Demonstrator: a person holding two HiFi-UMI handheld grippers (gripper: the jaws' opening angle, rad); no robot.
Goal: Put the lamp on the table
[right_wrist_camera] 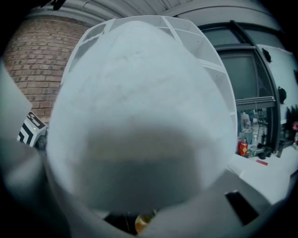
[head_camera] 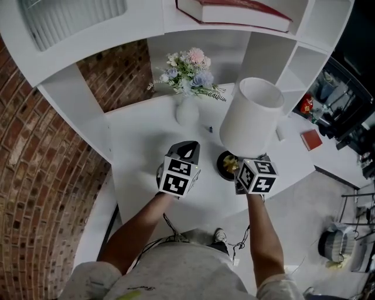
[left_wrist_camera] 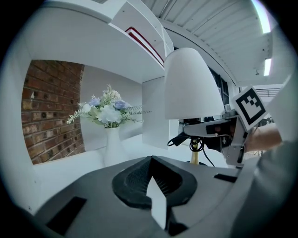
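One lamp (head_camera: 251,114), held by its stem.
Right fingers (left_wrist_camera: 198,130) grip the gold stem; left fingers (left_wrist_camera: 135,179) are pressed together, holding nothing.

The lamp (head_camera: 252,117) has a white shade, a brass-gold stem and a black base. The vase (head_camera: 187,111) is white; its flowers (head_camera: 188,70) are pink, pale blue and white with green leaves. The brick wall (head_camera: 35,176) is red-brown, the table (head_camera: 143,155) white, the book (head_camera: 234,12) red-covered. The left marker cube (head_camera: 177,174) and right marker cube (head_camera: 258,176) carry black squares on white.
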